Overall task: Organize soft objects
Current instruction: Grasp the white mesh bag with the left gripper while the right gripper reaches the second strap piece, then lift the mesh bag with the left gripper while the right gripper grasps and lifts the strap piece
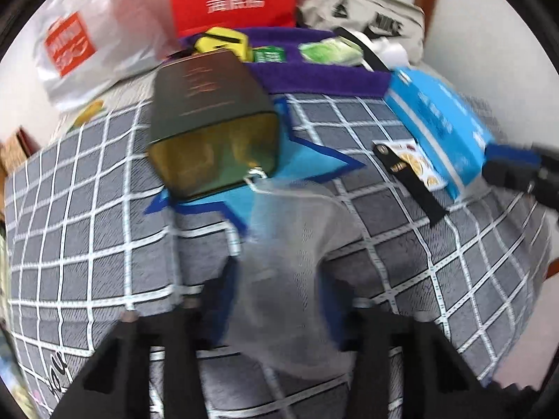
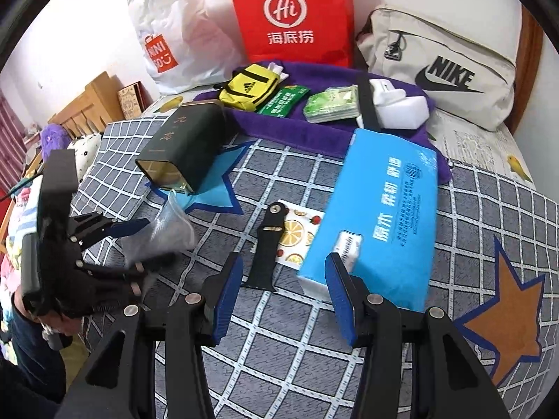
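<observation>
A translucent grey mesh pouch (image 1: 290, 237) hangs between the blue pads of my left gripper (image 1: 277, 296), which is shut on it just above the checked blanket (image 1: 104, 209). In the right wrist view the same left gripper (image 2: 143, 244) pinches the pouch (image 2: 164, 234) at the left, near a dark box (image 2: 185, 146) lying on its side. My right gripper (image 2: 283, 279) stands open over the blanket with nothing between its fingers. Its right finger sits at the near corner of a blue tissue pack (image 2: 380, 223). A black strap (image 2: 267, 244) lies just ahead.
A purple towel (image 2: 314, 136) further back carries a yellow pouch (image 2: 249, 85), green packets (image 2: 330, 104) and a white block (image 2: 401, 108). Behind it stand a red bag (image 2: 293, 14), a white plastic bag (image 2: 164, 35) and a beige backpack (image 2: 440, 66). A fruit-print card (image 2: 297, 234) lies beside the strap.
</observation>
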The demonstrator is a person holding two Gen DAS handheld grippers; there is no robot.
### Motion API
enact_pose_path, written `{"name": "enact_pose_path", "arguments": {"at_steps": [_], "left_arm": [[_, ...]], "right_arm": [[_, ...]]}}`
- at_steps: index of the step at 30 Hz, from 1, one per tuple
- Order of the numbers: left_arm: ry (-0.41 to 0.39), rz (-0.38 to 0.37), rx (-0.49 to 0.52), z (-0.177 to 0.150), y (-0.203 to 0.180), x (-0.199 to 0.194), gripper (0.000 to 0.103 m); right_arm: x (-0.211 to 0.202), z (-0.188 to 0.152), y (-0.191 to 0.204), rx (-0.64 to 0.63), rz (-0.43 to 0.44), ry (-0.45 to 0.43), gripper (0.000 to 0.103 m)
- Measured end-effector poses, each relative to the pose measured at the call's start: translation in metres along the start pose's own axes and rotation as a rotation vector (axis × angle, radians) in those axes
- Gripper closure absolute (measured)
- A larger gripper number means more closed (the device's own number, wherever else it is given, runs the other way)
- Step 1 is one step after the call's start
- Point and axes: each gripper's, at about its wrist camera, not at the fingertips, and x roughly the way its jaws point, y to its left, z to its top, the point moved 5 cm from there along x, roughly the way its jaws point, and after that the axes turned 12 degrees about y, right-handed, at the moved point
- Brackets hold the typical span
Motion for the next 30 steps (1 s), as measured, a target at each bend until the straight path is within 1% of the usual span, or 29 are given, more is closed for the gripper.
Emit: {"name": "enact_pose_path", "arguments": {"at_steps": [2,3,6,8,10,14,17,19,20,23,24,27,30], "left_arm": [[0.004,-0.055,-0.034,-0.001,0.012,-0.003,0.076],[0.003,-0.064,-0.044,-0.002,0.016,-0.004,0.078],[0.004,-0.061,-0.061,-0.004,0.024,-0.006,0.081],[0.001,-0.065,-0.071,-0.006,0.025,-0.008,0.081],[-0.004,-0.069,-0.073,-0.005,0.024,-0.009,0.081],[0.0,-0.077,-0.073,-0.006,0.02,-0.006,0.081],[-0.009,-0.091,-0.077,-0.007,0.022,-0.008,0.081],[-0.024,-0.105,-0.084,-0.009,0.027,-0.012,0.084],[-0.031,-0.114,-0.085,-0.01,0.03,-0.015,0.088],[-0.05,-0.131,-0.093,-0.011,0.039,-0.022,0.091],[-0.053,-0.133,-0.092,-0.011,0.04,-0.024,0.091],[-0.074,-0.132,-0.086,-0.012,0.044,-0.035,0.091],[-0.089,-0.13,-0.085,-0.009,0.047,-0.044,0.091]], "right_arm": [[0.003,0.001,0.005,-0.012,0.0,-0.003,0.054],[0.004,0.002,0.008,-0.02,-0.003,-0.005,0.053],[0.007,0.002,0.017,-0.04,-0.017,-0.007,0.052],[0.01,0.001,0.024,-0.057,0.006,0.006,0.053],[0.013,0.0,0.031,-0.076,0.011,0.015,0.053],[0.026,-0.001,0.04,-0.1,-0.041,0.042,0.053],[0.037,0.0,0.041,-0.076,-0.048,0.065,0.053],[0.041,0.0,0.041,-0.06,-0.057,0.071,0.053],[0.044,0.001,0.041,-0.056,-0.073,0.07,0.053],[0.053,0.003,0.039,-0.04,-0.138,0.061,0.053],[0.057,0.003,0.038,-0.035,-0.144,0.067,0.053],[0.069,0.002,0.033,-0.003,-0.141,0.086,0.056],[0.07,0.002,0.028,0.024,-0.127,0.067,0.058]]}}
